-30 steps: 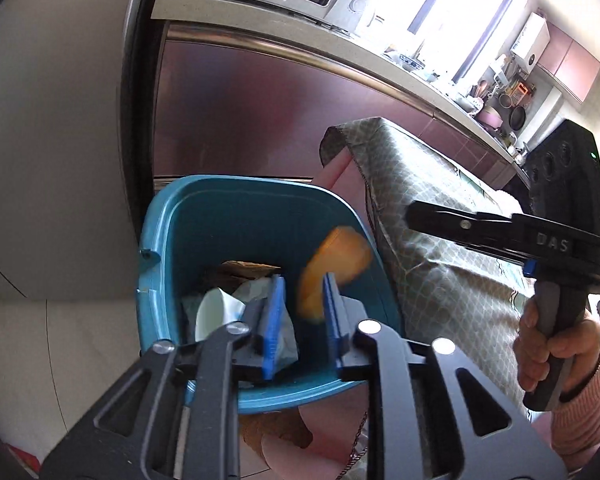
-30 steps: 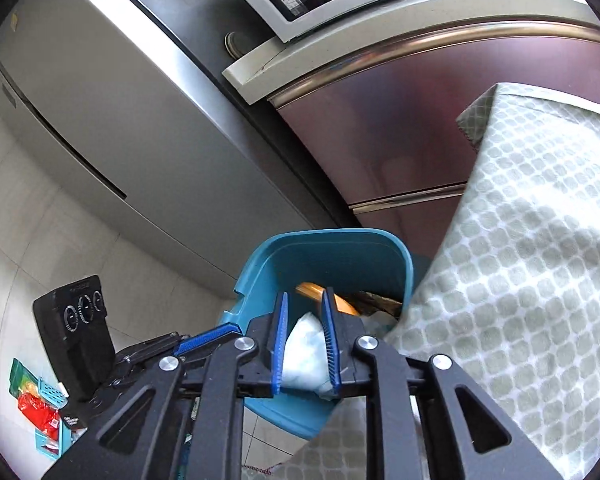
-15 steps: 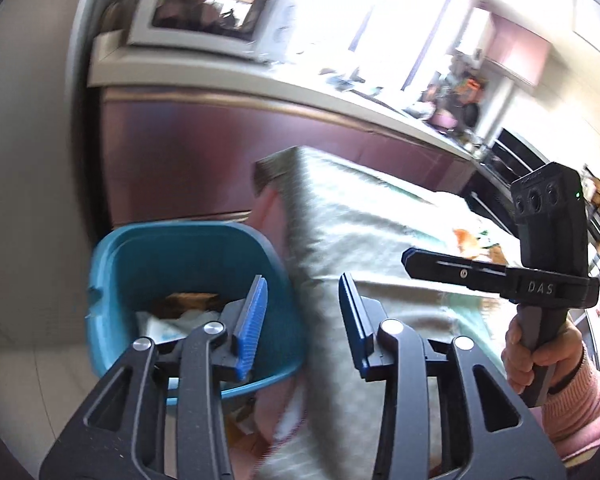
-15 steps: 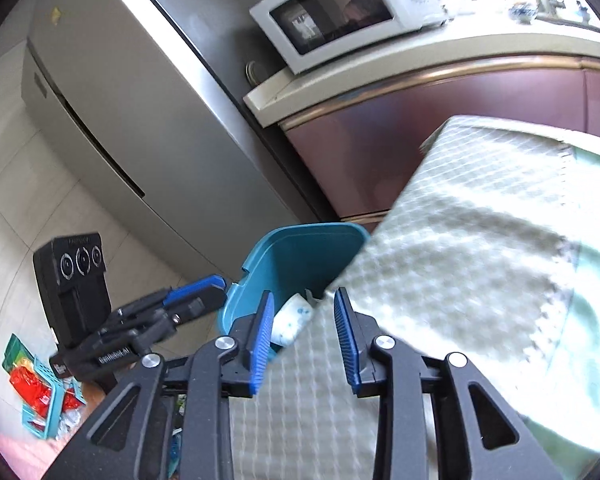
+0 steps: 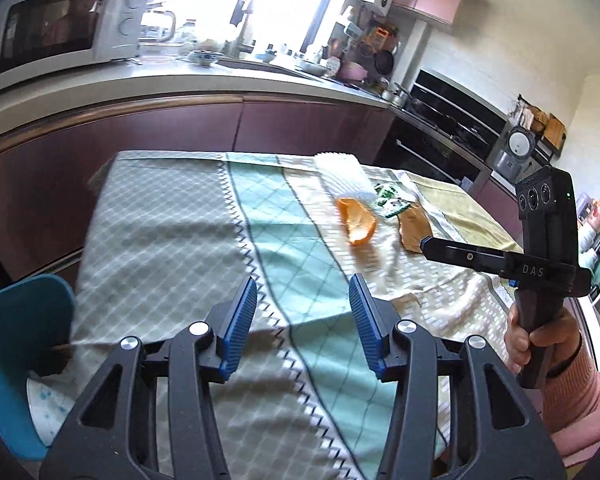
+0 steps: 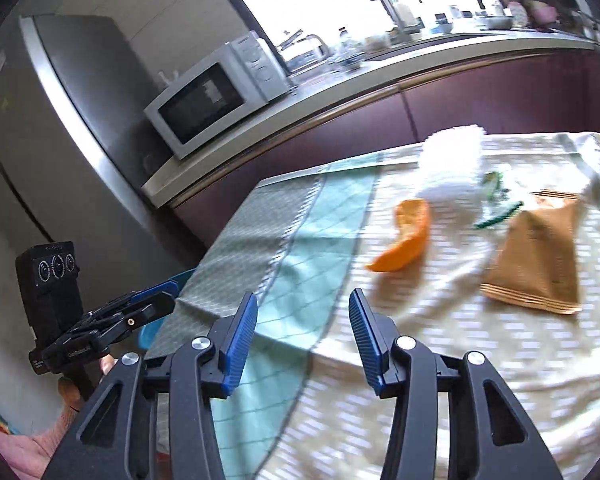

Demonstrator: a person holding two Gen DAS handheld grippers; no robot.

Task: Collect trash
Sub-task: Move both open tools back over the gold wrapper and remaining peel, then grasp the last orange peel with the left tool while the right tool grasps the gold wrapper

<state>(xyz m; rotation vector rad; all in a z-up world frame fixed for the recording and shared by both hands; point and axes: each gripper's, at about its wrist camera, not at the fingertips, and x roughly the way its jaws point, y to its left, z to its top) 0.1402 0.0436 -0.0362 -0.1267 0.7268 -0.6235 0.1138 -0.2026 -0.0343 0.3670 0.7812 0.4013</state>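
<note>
1. I have both claws swung over the tabletop [image 5: 156, 216], which is draped in a checked cloth of grey, mint, cream and yellow bands; the left claw [image 5: 302, 322] stands released, its blue pads parted with nothing but cloth showing between them.

2. The right claw [image 6: 302, 330] is likewise released and empty; the jaws of both have just been opening.

3. The teal plastic trash bin [image 5: 16, 340] sits low beside the near-left corner of the cloth in the left wrist view, with some paper visible inside it, so part of the collecting looks done.

4. Still lying on the cream band is a curled piece of orange peel [image 6: 408, 240], near a flat brown paper packet [image 6: 540, 256], which rests further toward the yellow edge.

5. Behind those two sits a white ribbed paper cup on its side [image 6: 452, 168], and just beside it a small green-and-white printed wrapper [image 5: 390, 200], blurred in the right wrist view.

6. By my reading, four pieces remain on the cloth, well apart from the bin, and neither claw is touching any of them yet; the peel is the nearest candidate.
</note>
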